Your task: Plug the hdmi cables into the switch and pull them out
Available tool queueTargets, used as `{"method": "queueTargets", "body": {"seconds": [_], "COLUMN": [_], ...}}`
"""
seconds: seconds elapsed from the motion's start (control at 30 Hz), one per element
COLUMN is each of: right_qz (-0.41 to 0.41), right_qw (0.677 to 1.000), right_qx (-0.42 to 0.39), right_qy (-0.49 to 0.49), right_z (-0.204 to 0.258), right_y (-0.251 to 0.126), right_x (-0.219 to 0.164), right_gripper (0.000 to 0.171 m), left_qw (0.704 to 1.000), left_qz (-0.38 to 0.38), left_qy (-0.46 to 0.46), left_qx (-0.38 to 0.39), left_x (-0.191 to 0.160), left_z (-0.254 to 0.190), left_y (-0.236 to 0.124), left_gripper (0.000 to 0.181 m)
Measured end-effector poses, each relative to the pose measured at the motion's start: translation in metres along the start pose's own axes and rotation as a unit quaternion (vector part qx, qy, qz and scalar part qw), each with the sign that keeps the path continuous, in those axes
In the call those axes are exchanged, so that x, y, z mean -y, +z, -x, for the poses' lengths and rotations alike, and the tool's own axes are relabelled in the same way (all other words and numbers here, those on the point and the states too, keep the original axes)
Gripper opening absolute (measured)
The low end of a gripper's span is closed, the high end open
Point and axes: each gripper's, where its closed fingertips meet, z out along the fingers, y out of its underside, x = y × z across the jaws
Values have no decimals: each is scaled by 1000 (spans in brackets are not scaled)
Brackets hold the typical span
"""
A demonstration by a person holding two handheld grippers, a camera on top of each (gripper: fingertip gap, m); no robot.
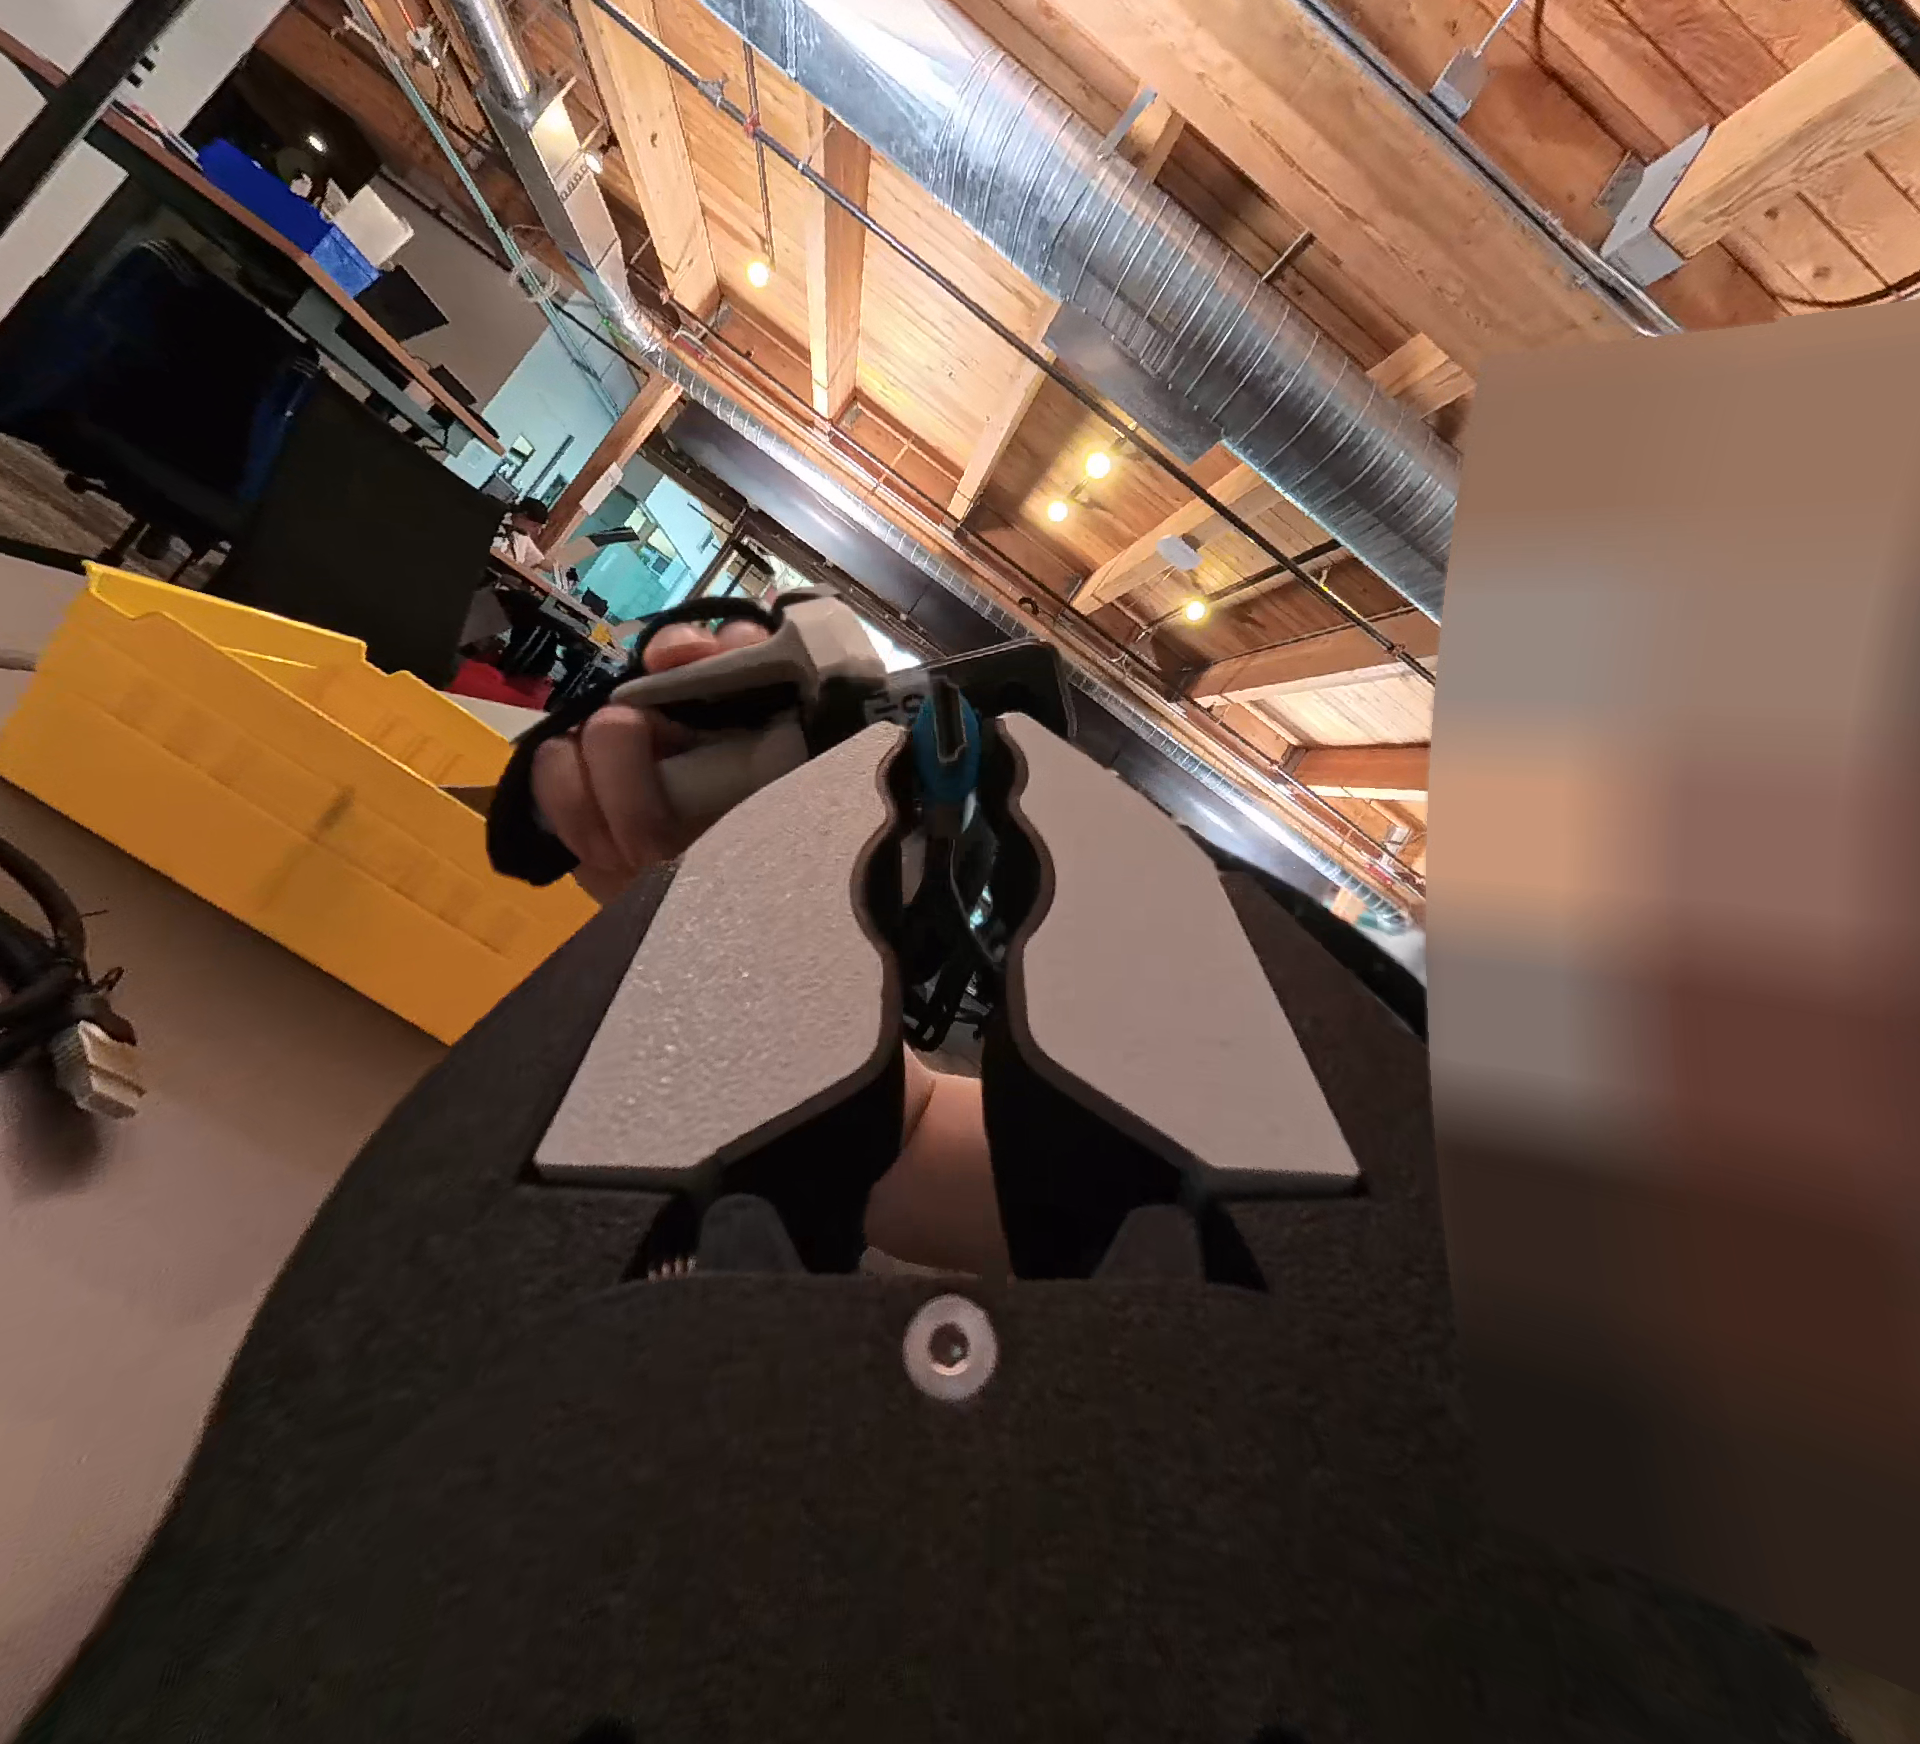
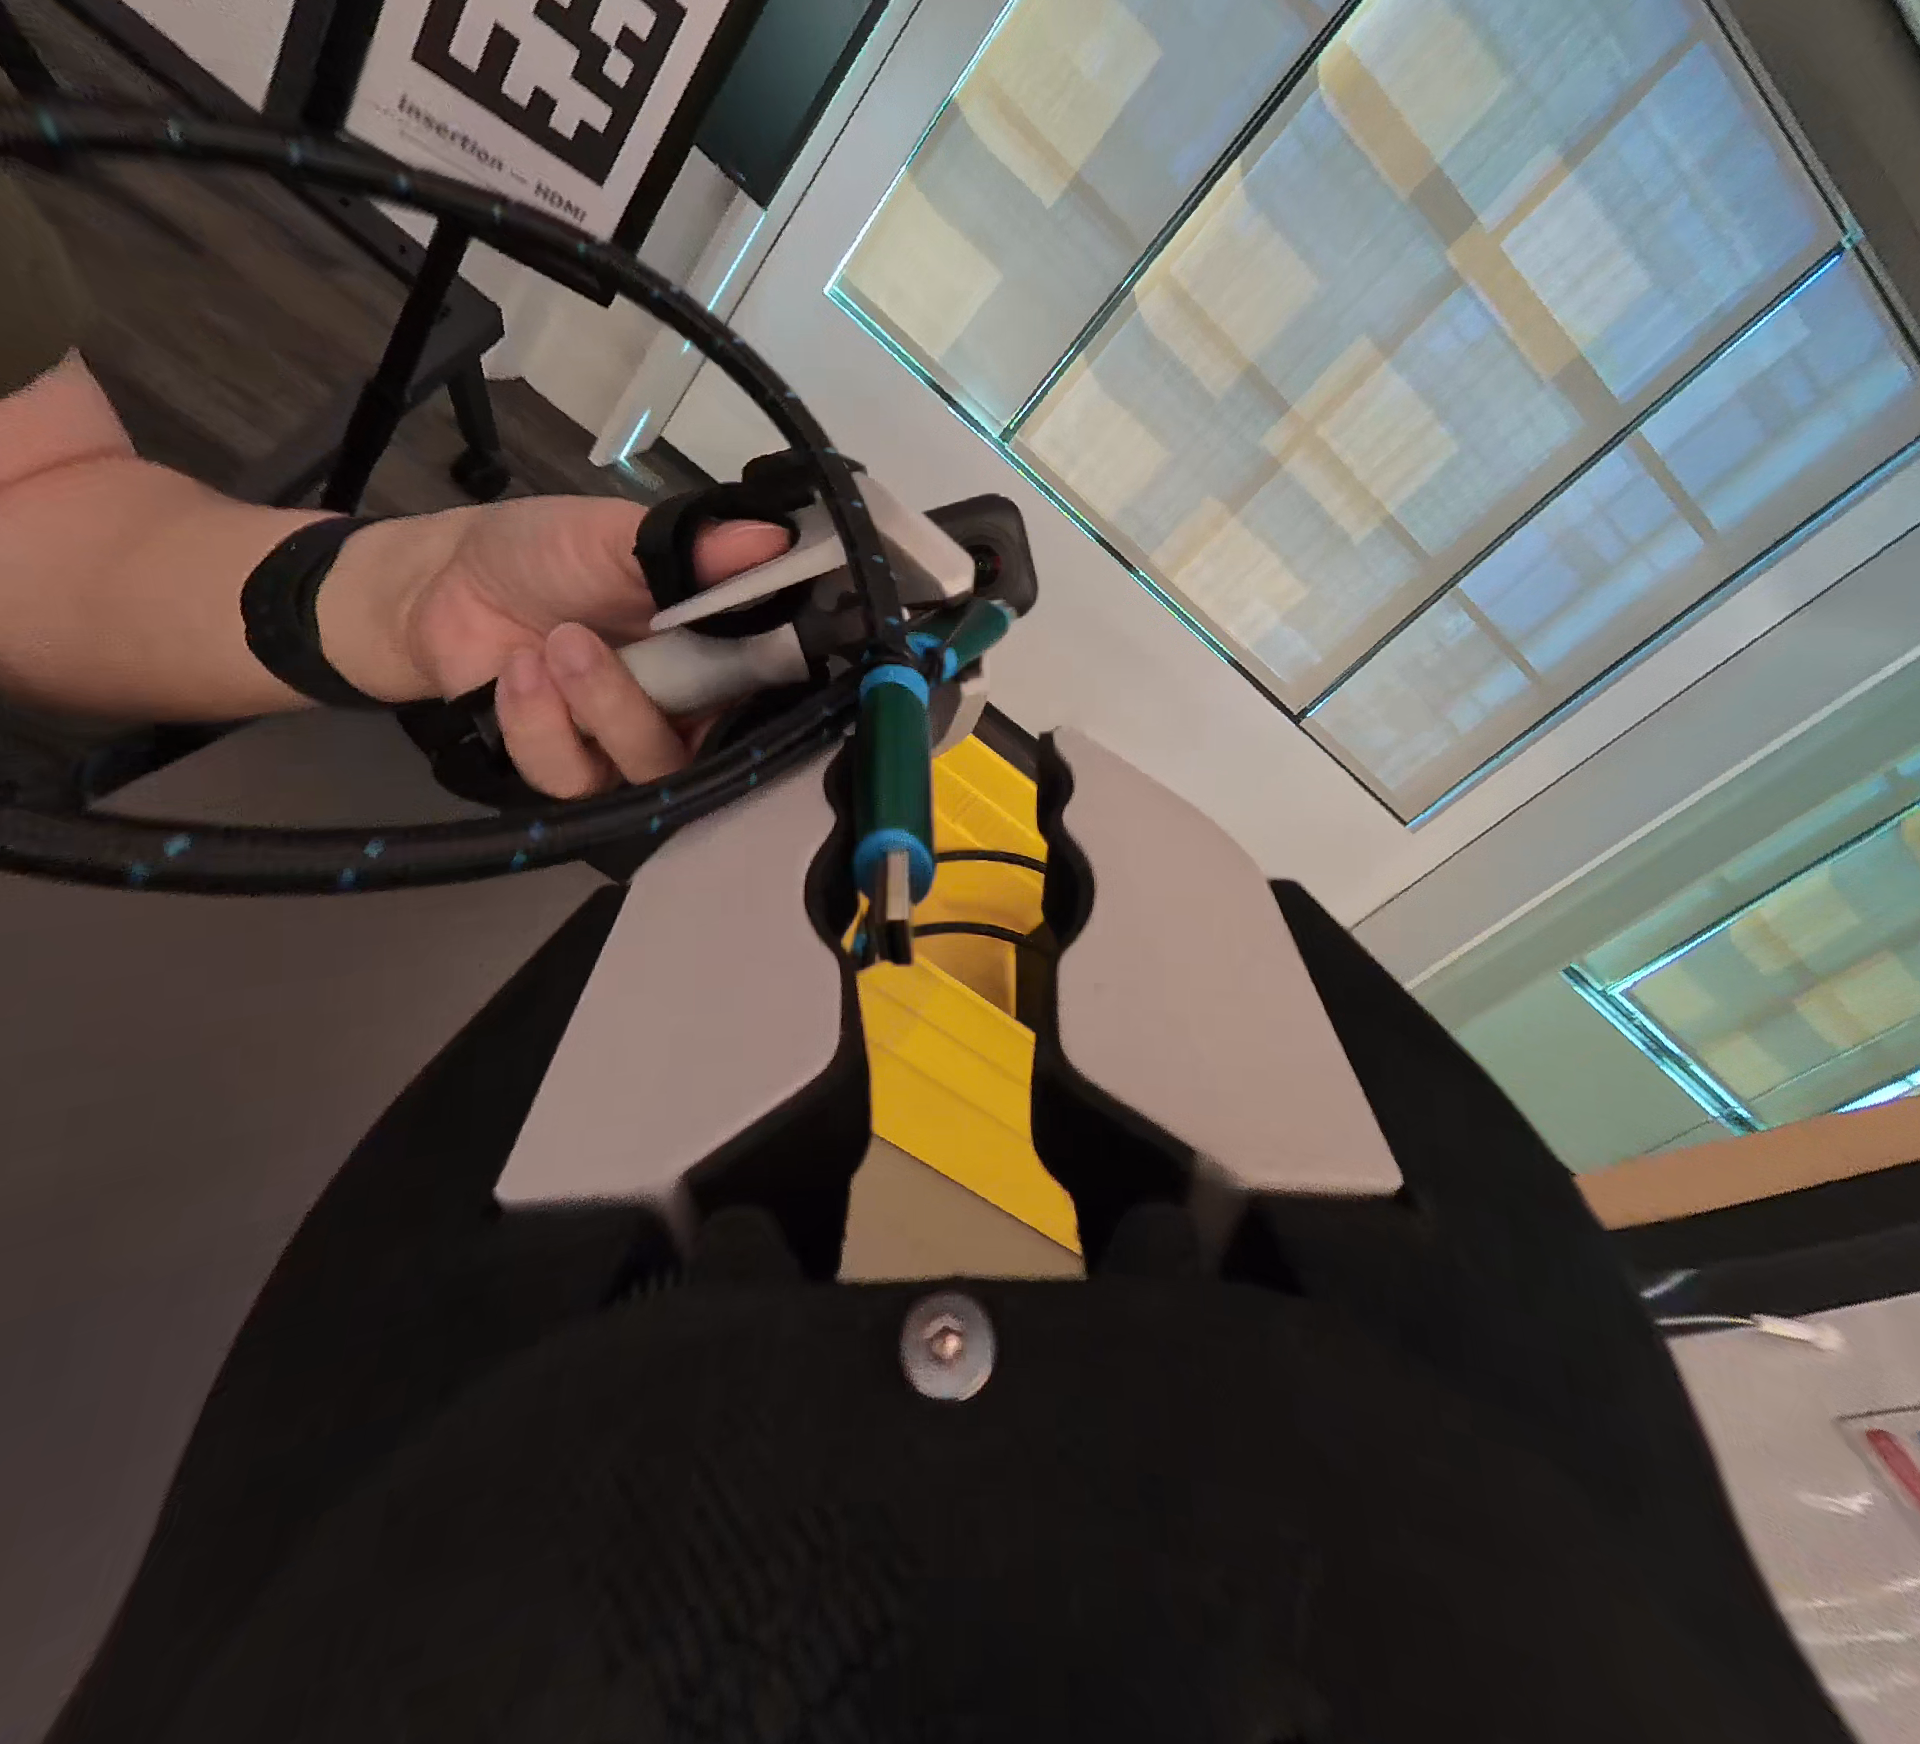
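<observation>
Left claw (image 1: 948, 764) is pinching the HDMI plug (image 1: 943, 738); right claw (image 2: 948, 853), spread, is reaching around it. Handover risk: plug slipping, braided cable (image 2: 582, 260) tugging.

Yellow plastic bin (image 1: 260, 790) at left on tan counter (image 1: 208, 1227); silver duct (image 1: 1143, 240) under wooden ceiling (image 1: 1403, 84); black-and-white marker sign (image 2: 551, 42) upper left; large windows (image 2: 1351, 292) at right.

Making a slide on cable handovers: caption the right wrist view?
Right gripper, jaws apart around a dark green HDMI plug presented by the left gripper.
</observation>
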Motion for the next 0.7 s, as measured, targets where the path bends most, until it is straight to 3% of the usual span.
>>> {"method": "queueTargets", "body": {"seconds": [0.23, 0.4, 0.57, 0.7], "right_qz": [8, 9, 38, 76], "right_qw": [1000, 996, 973, 954], "right_qx": [-23, -91, -182, -204], "right_qy": [16, 7, -138, -205], "right_z": [1, -12, -17, -13], "right_y": [11, 13, 12, 14], "right_x": [-11, -16, -14, -17], "right_gripper": [34, 47, 48, 29], "left_qw": [999, 997, 993, 991], "left_qz": [-37, -69, -91, -113], "left_qy": [1, -33, -59, -54], "left_qx": [17, 24, 37, 42], "left_x": [11, 16, 10, 12], "left_z": [8, 16, 24, 27], "left_y": [-6, -9, -4, -3], "left_gripper": [11, 11, 11, 11]}}
